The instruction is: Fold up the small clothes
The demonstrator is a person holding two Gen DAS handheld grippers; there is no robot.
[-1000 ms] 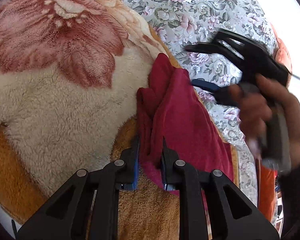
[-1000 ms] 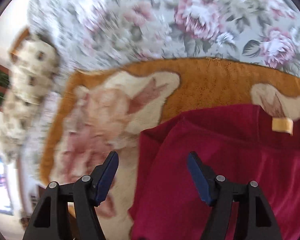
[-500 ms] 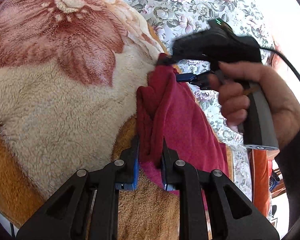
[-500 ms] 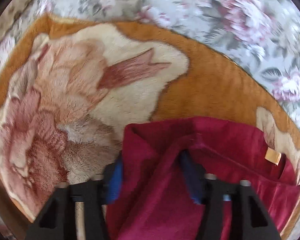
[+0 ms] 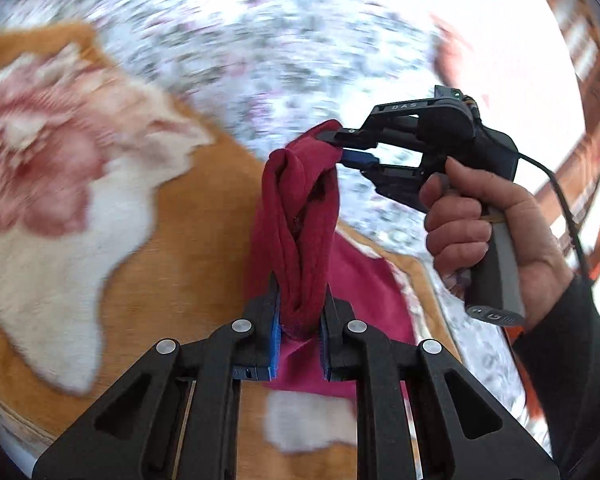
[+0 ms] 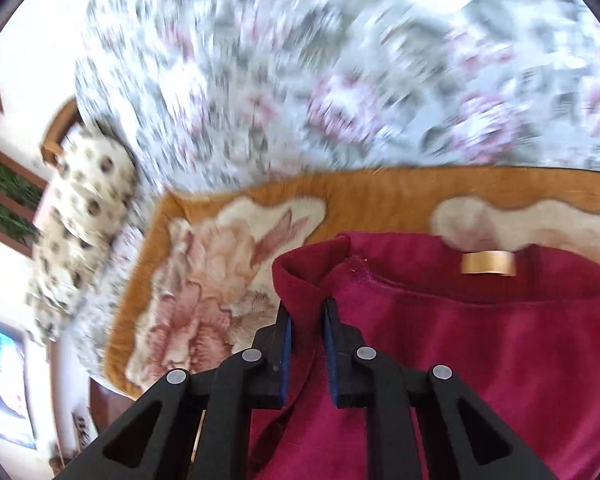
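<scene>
Both tools pinch one edge of the red garment (image 5: 300, 216): the left tool (image 5: 299, 320) clamps a bunched end, the right tool (image 6: 308, 336) is closing its pads on fabric near the collar, likely to stretch the edge taut for a fold. Soft, fleecy cloth, it hangs partly lifted above the plush orange floral blanket (image 5: 188, 240) on the bed.
</scene>
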